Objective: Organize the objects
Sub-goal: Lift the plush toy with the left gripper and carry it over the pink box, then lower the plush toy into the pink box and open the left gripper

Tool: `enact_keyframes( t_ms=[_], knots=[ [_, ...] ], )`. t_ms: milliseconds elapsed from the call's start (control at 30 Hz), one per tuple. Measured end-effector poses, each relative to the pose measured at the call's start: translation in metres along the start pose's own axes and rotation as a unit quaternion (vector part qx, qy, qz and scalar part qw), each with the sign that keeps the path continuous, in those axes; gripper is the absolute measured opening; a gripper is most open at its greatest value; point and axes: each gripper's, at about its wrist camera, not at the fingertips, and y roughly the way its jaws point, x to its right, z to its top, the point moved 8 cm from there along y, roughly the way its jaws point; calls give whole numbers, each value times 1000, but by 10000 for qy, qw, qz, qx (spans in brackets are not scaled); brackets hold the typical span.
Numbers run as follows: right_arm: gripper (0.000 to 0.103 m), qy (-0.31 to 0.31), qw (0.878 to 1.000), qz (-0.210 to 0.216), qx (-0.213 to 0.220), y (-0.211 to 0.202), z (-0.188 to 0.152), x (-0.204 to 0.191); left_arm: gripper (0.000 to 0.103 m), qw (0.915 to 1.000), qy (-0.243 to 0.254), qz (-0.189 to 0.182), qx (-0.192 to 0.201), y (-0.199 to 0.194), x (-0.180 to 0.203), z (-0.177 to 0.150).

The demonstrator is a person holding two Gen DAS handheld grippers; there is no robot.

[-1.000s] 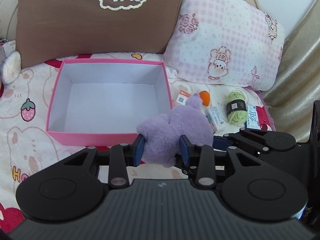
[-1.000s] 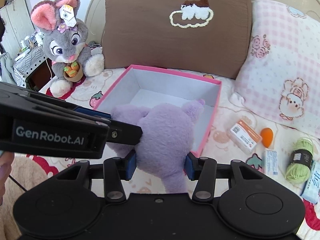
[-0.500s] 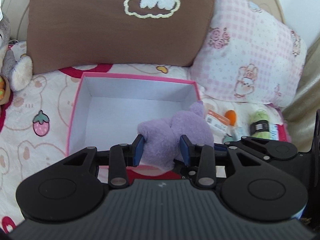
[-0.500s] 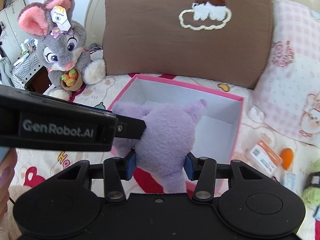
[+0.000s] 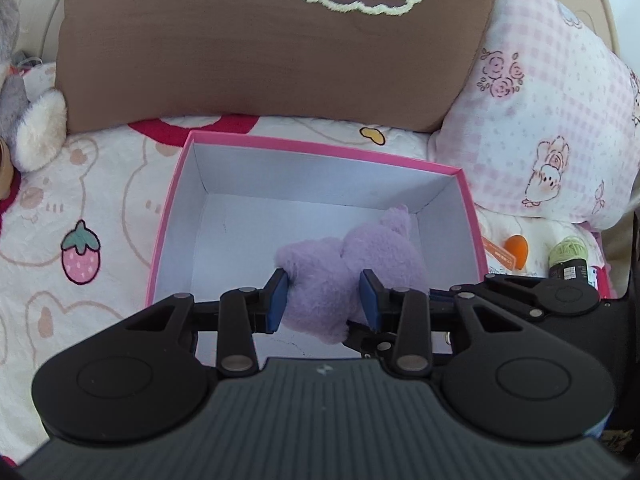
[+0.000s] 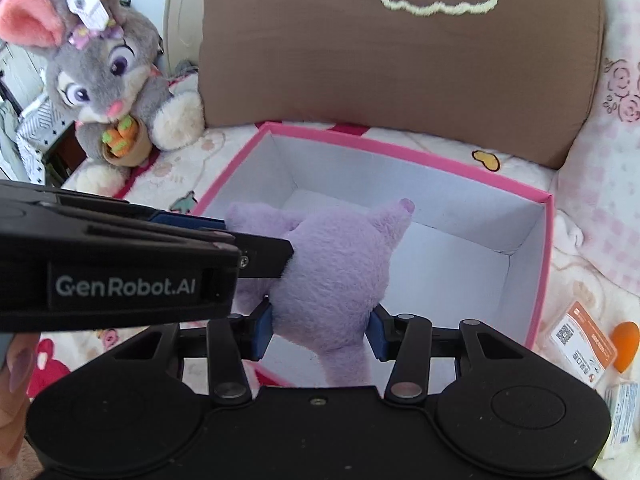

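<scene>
Together, both grippers clamp purple plush [image 6: 332, 264], seemingly over pink box [image 5: 320, 150]

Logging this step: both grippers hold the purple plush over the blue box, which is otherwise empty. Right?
Not quite: the box is pink with a white inside, as the left wrist view shows. The rest holds: left gripper and right gripper both clamp the purple plush over it.

two plush toys [image 6: 336, 264], two pillows [image 5: 272, 40], one pink box [image 5: 320, 148], one yarn ball [image 5: 568, 254]
</scene>
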Motion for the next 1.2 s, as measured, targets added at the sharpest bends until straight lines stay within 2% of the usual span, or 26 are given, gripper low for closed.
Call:
enact_keyframes(
  t_ms=[167,500,833,1200],
  knots=[
    [52,47,9999,27,-134,20,5,4,36,9997,-201,-103,10,16,-16,6],
    [52,102,9992,13,-378,65,20,8,36,9990,-416,89,101,55,-41,19],
    [51,151,9981,37,-600,101,33,17,36,9992,-327,241,-39,87,-57,25],
    [51,289,9961,319,-765,123,35,29,36,9984,-98,551,111,100,-58,26]
  ],
)
